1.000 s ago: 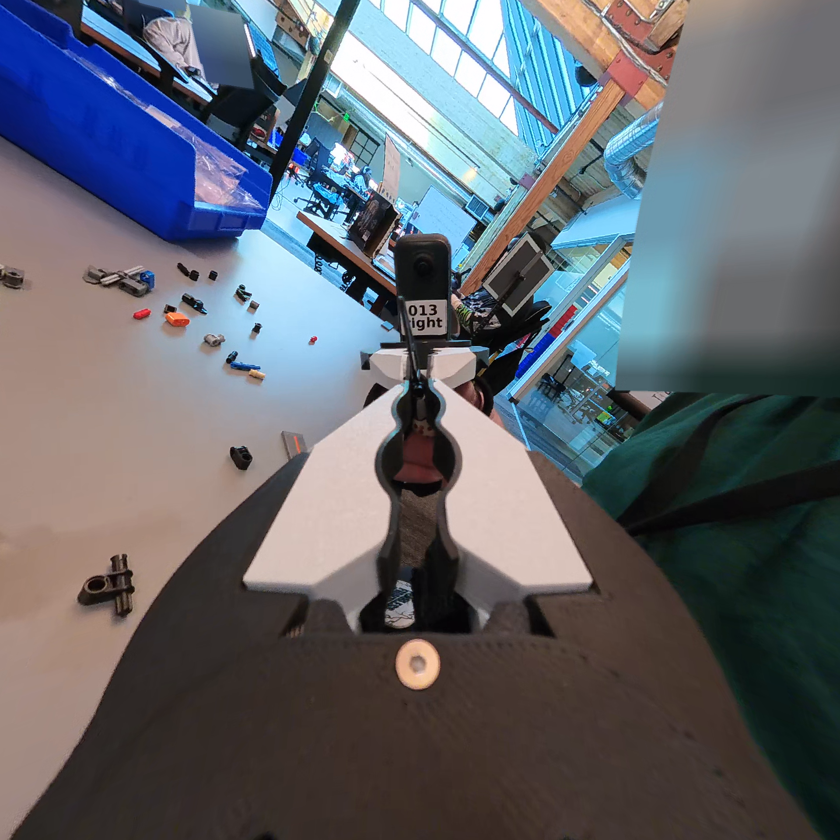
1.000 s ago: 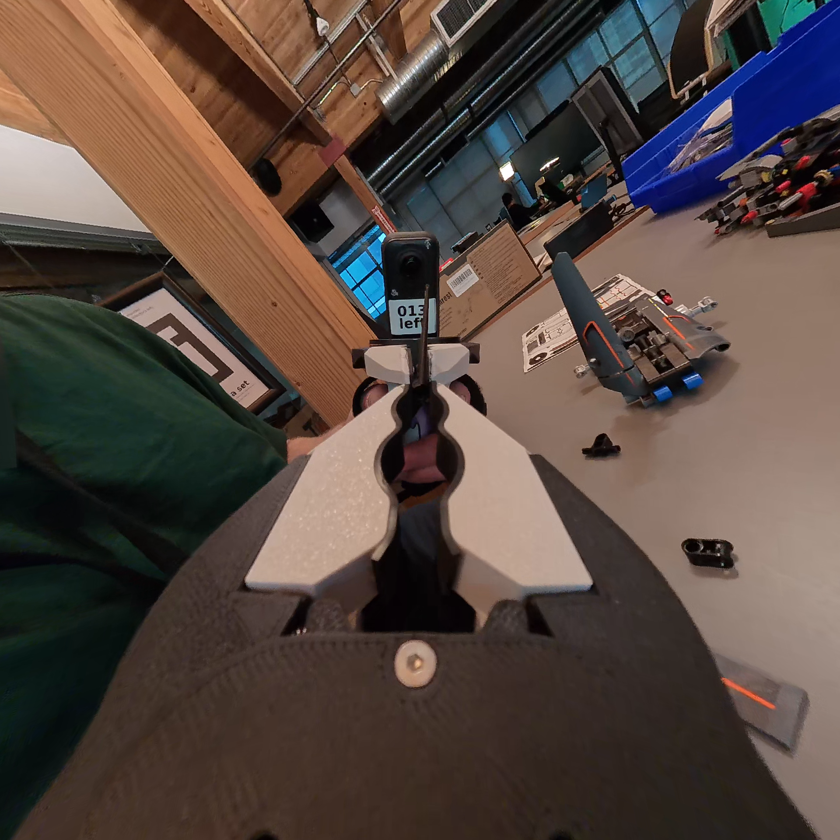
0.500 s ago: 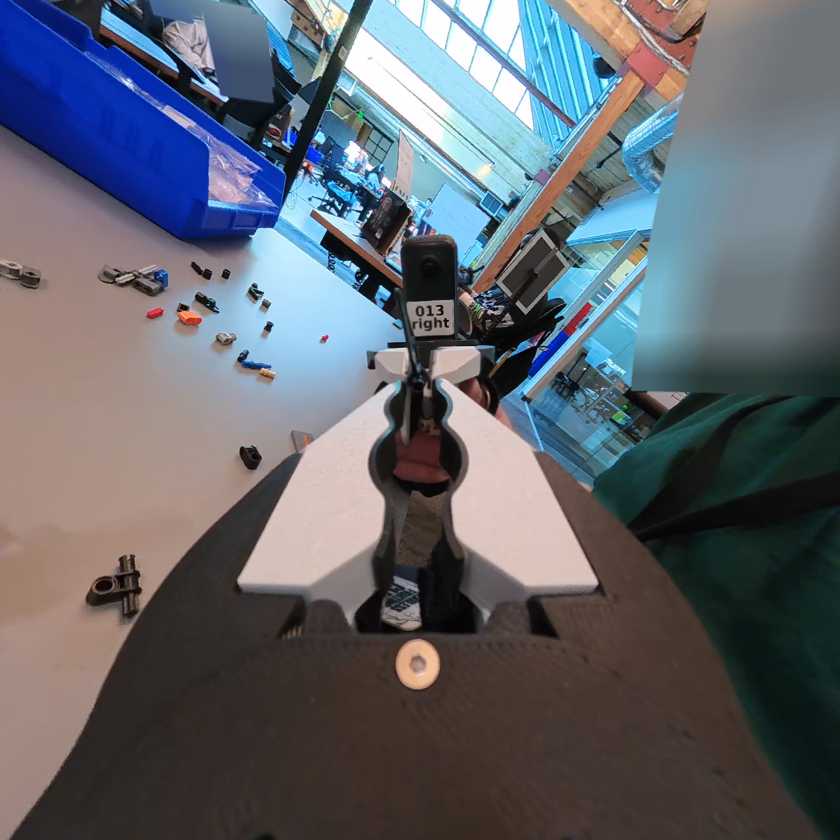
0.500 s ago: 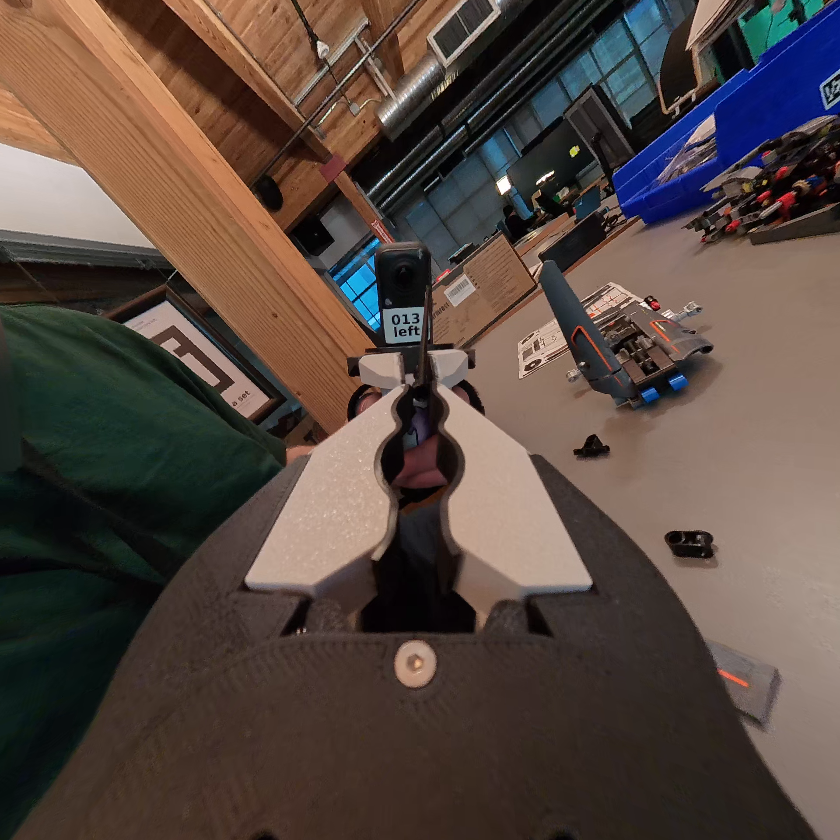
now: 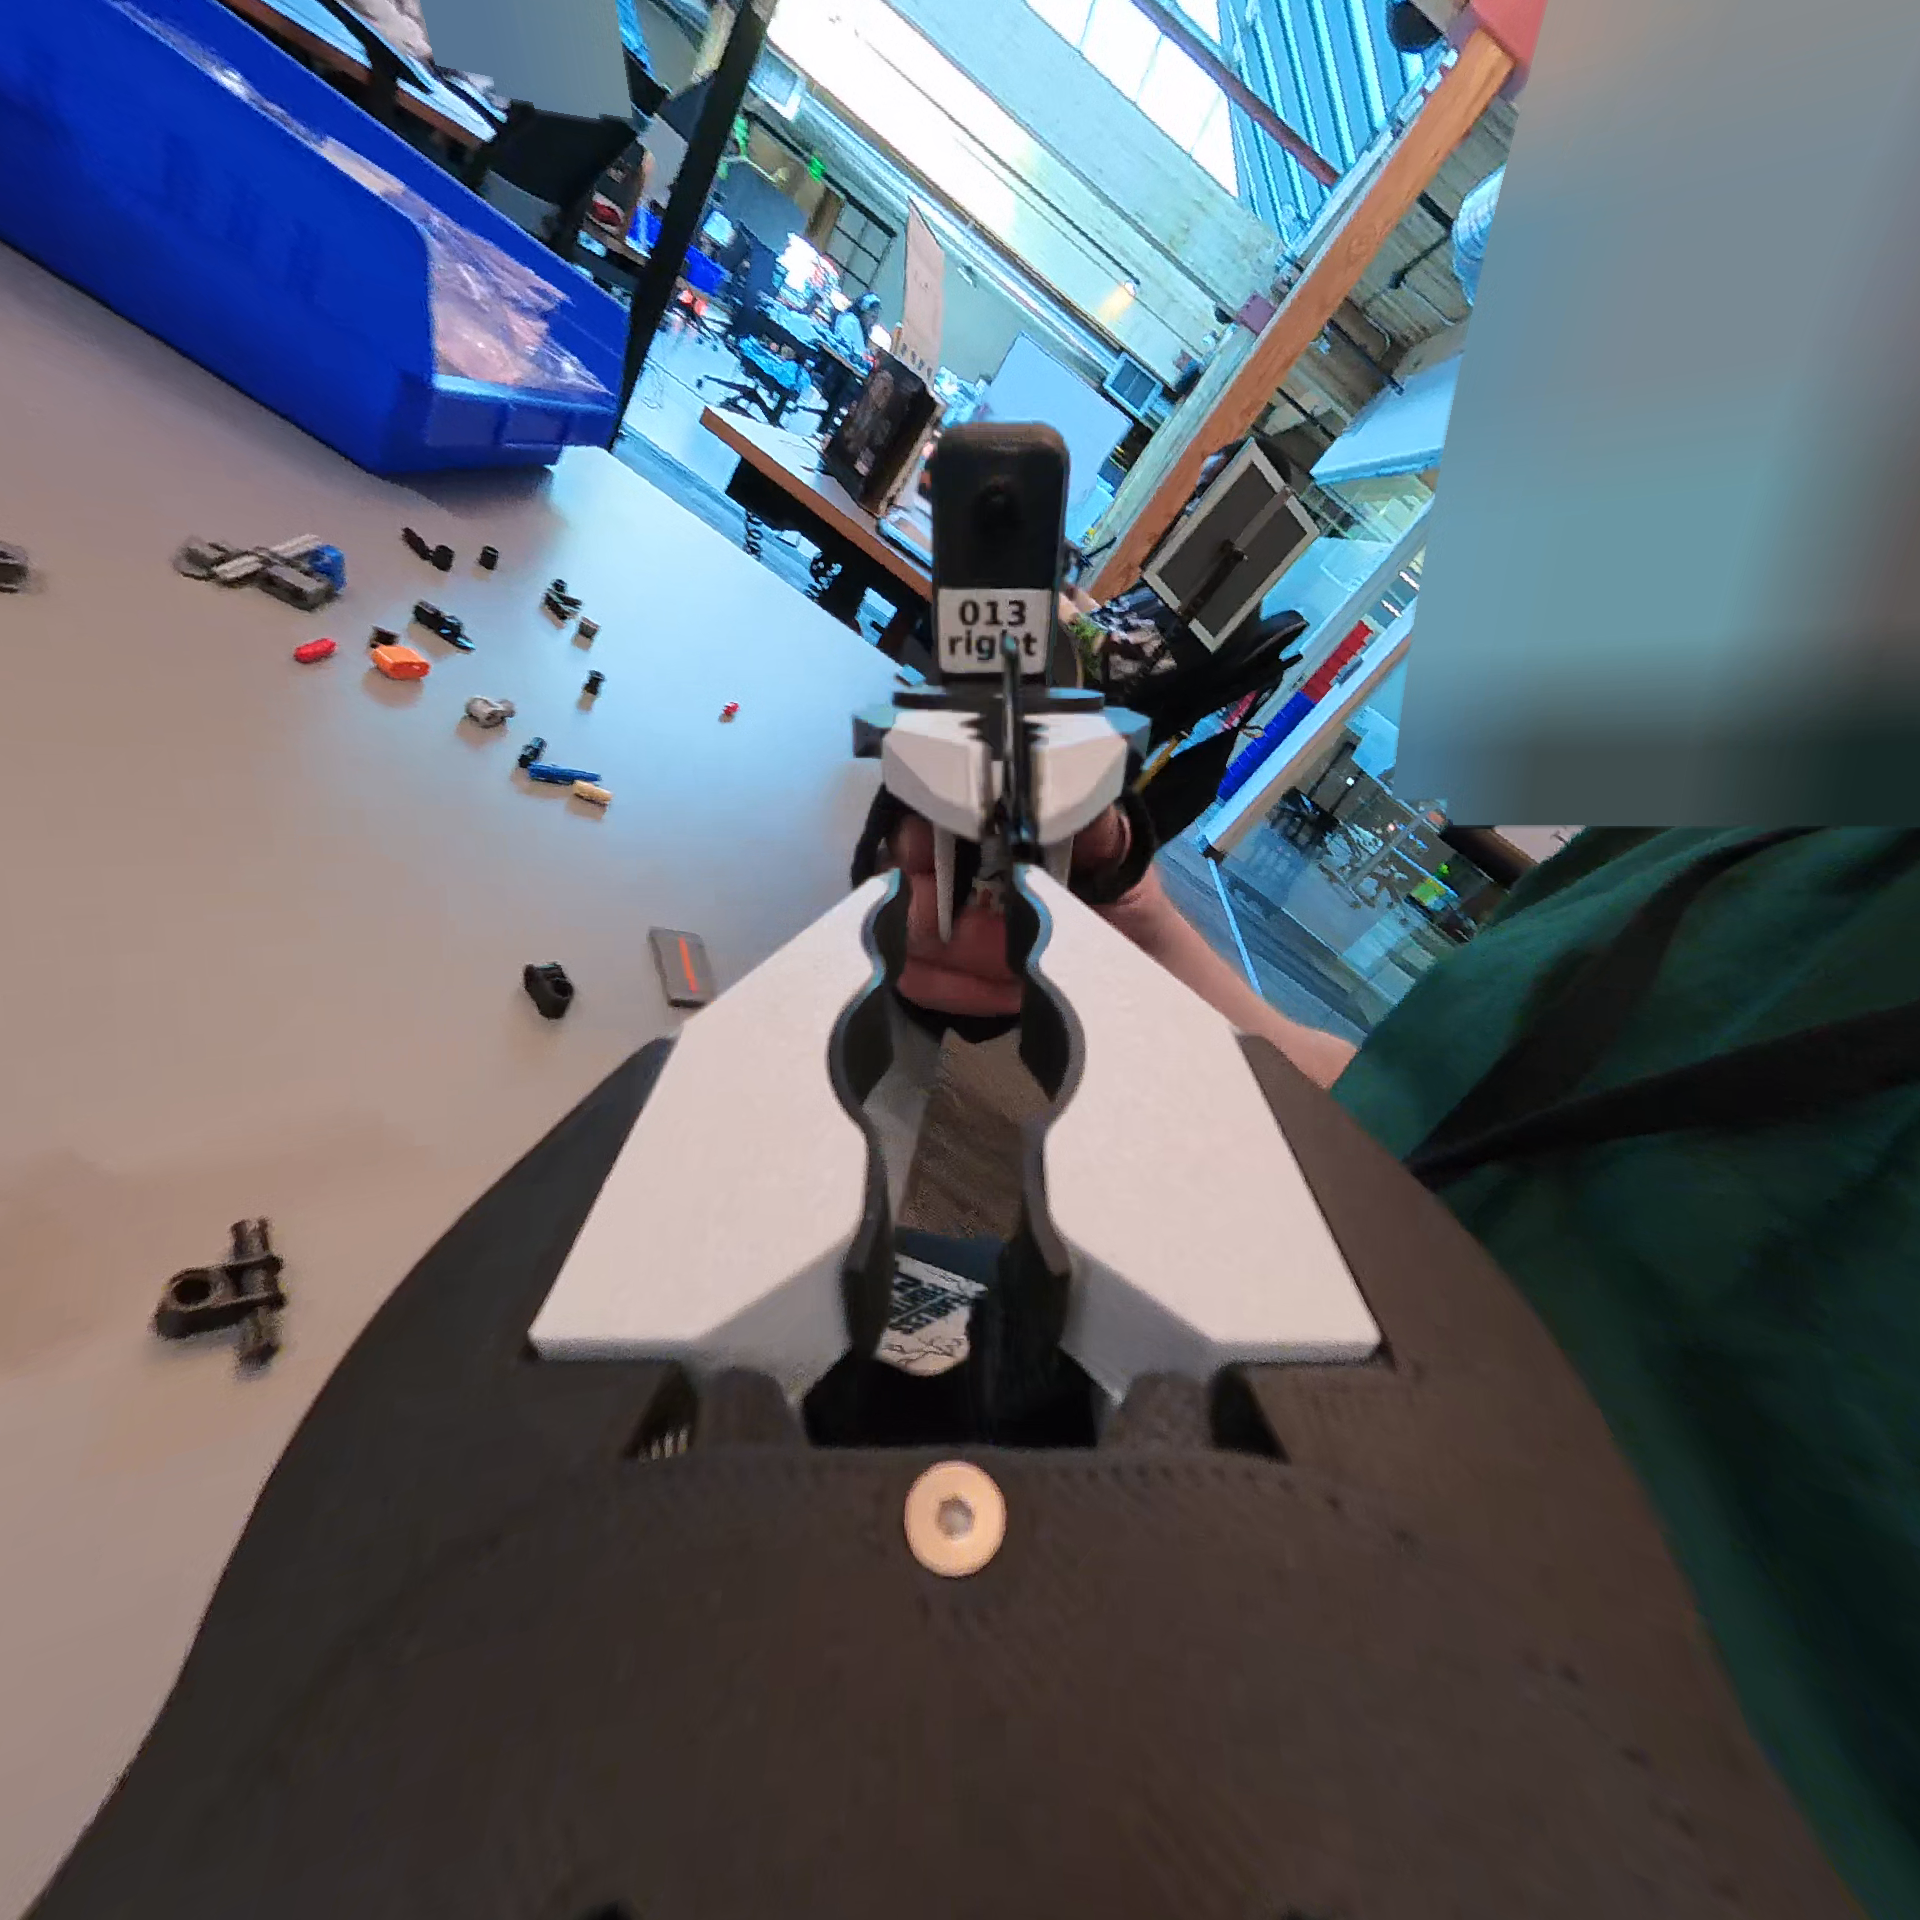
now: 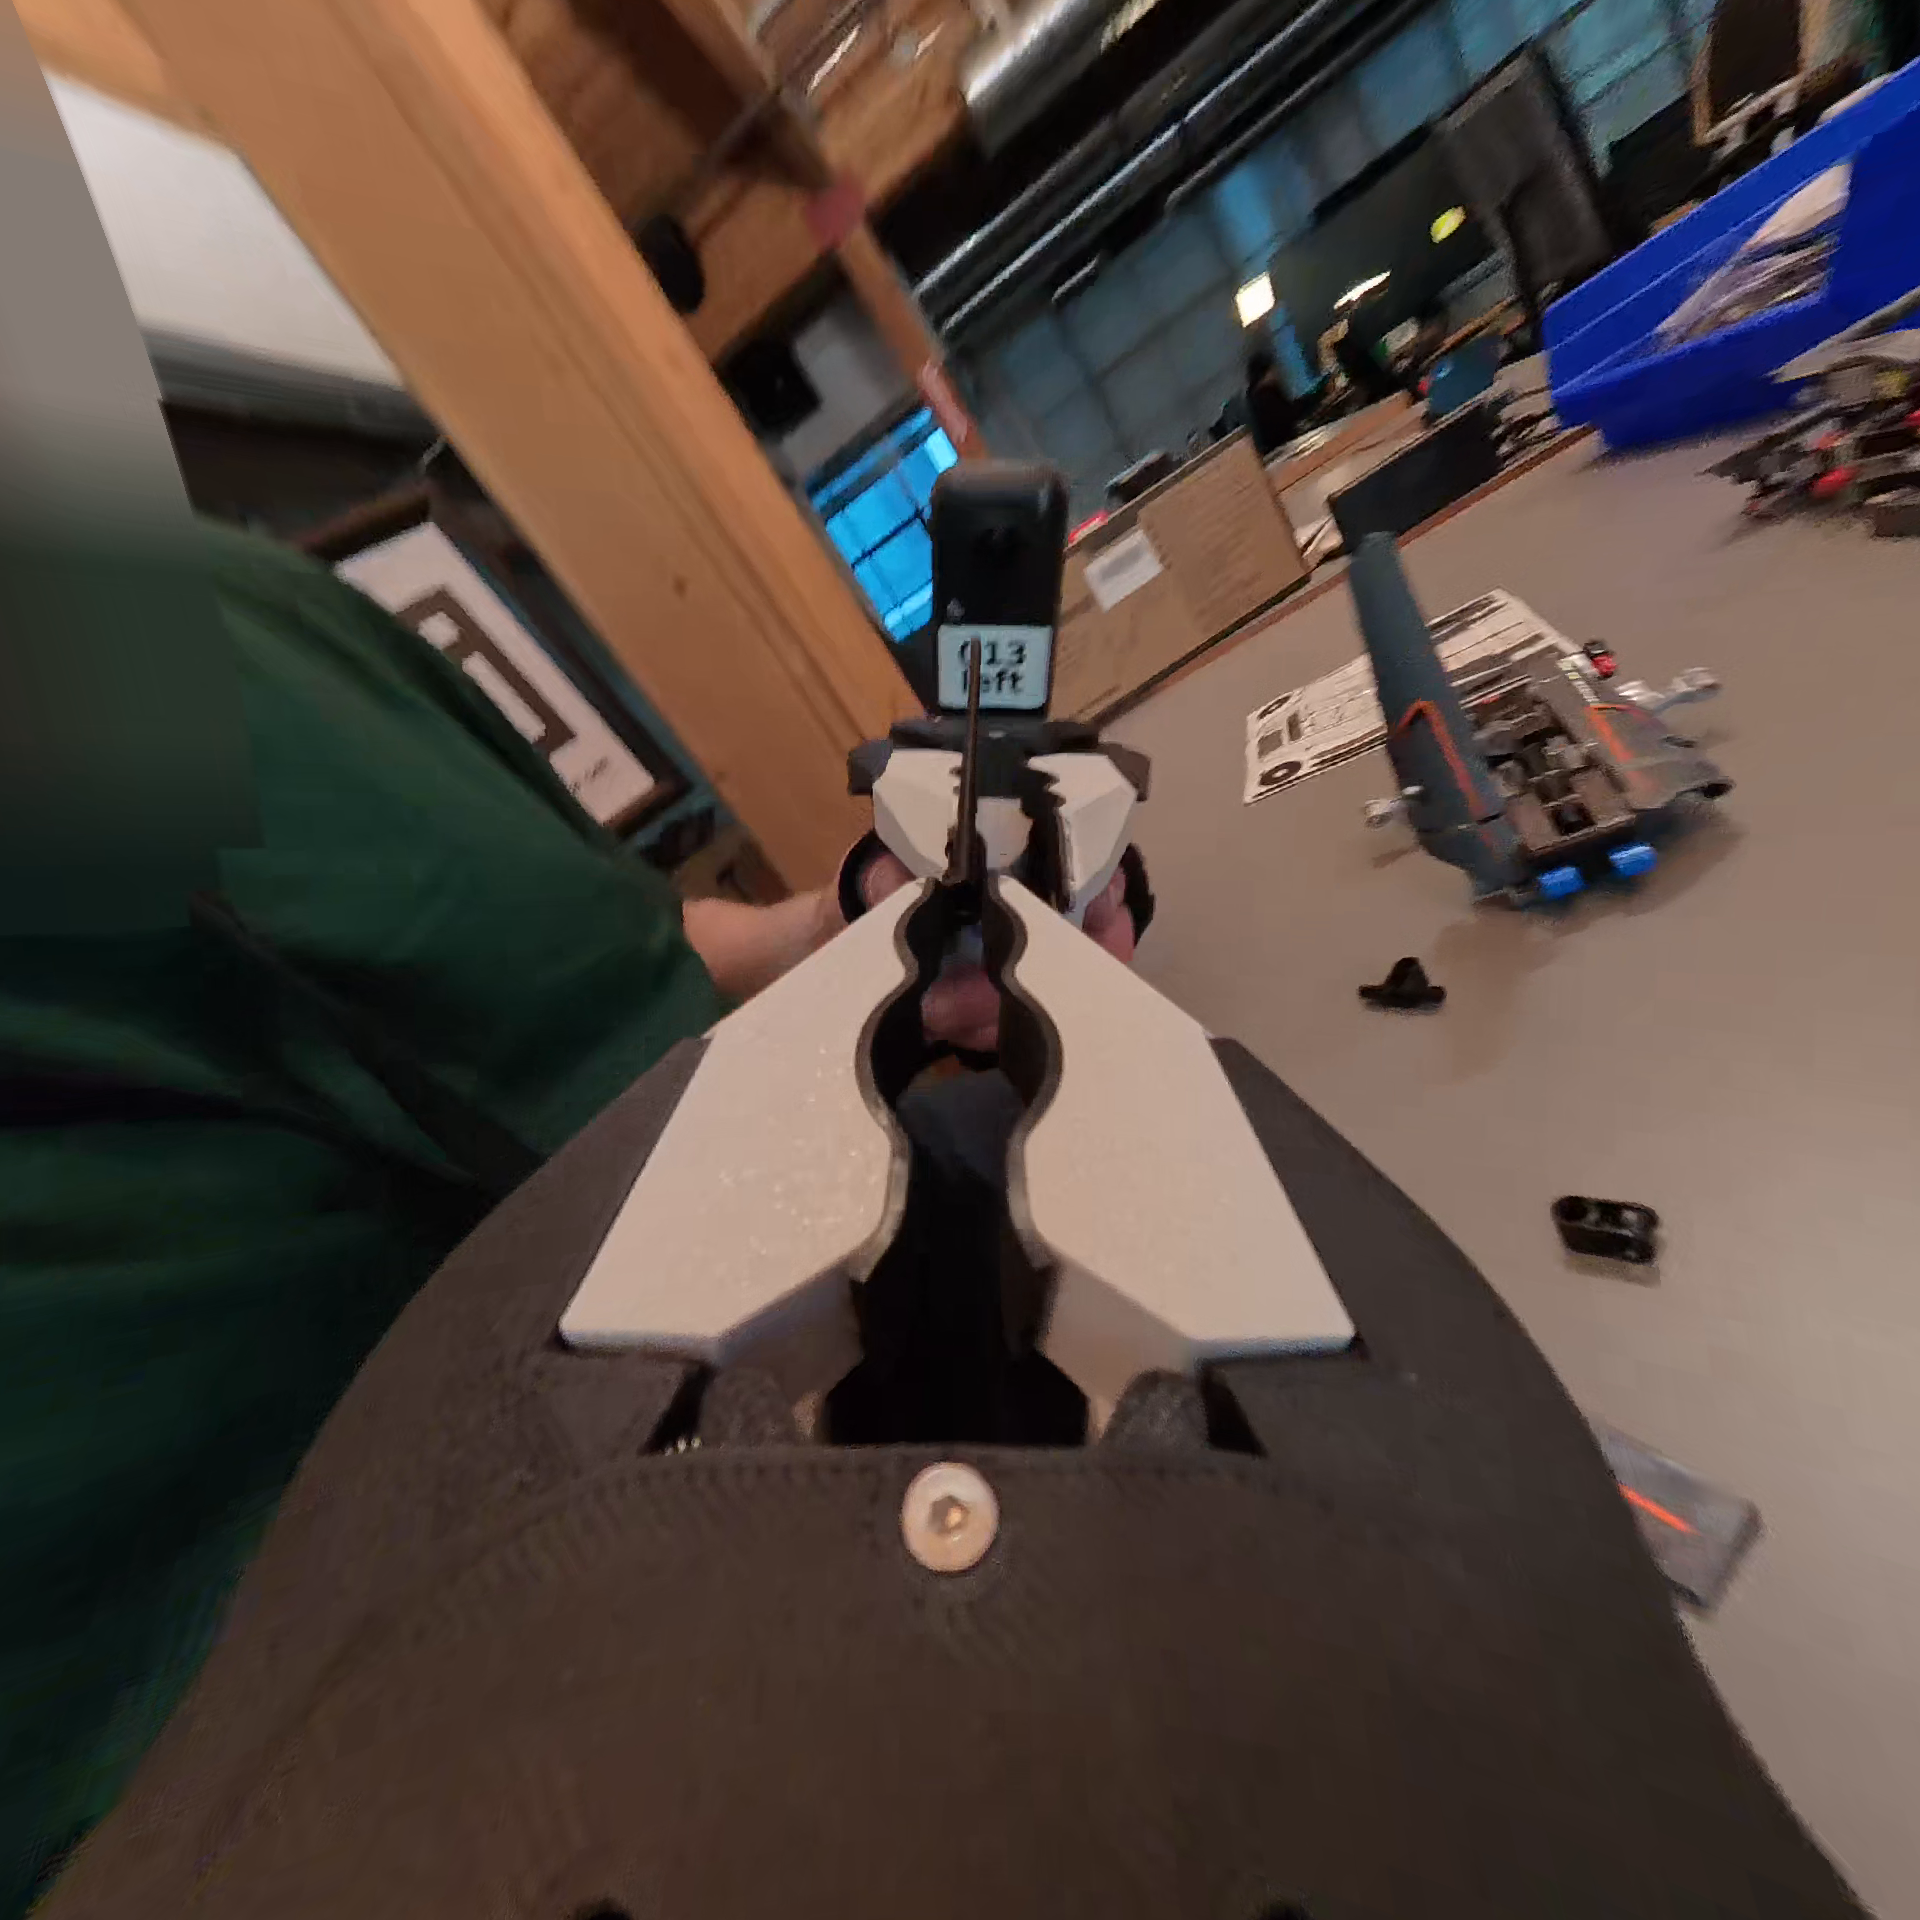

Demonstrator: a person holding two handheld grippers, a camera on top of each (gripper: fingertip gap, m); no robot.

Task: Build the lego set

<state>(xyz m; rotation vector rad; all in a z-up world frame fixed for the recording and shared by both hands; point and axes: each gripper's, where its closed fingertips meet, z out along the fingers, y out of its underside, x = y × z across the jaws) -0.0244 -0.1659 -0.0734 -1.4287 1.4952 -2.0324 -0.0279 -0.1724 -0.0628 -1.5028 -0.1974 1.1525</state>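
Holding both claws up off the table (image 5: 260,987), tip to tip in front of the person's green top (image 6: 364,935), most likely so two small parts can be mated in the air rather than on the flat. The right gripper (image 6: 958,899) has its fingers drawn together at the tips on the foot of a thin black rod (image 6: 971,769), which stands up slightly tilted between the two claws. The left gripper (image 5: 961,883) meets it there. Its tips look narrow, but I cannot tell whether they bite on anything, since blur and dark pads hide the contact.

On the table nearby are a black connector (image 5: 213,1294) and a grey tile with an orange stripe (image 5: 681,964), both untouched. Farther off, loose small parts (image 5: 395,660) are spread out singly for picking. The half-built model (image 6: 1538,769) sits on the table beside the instruction sheet (image 6: 1309,727), well apart from both claws. A blue bin (image 5: 260,270) is at the far edge.
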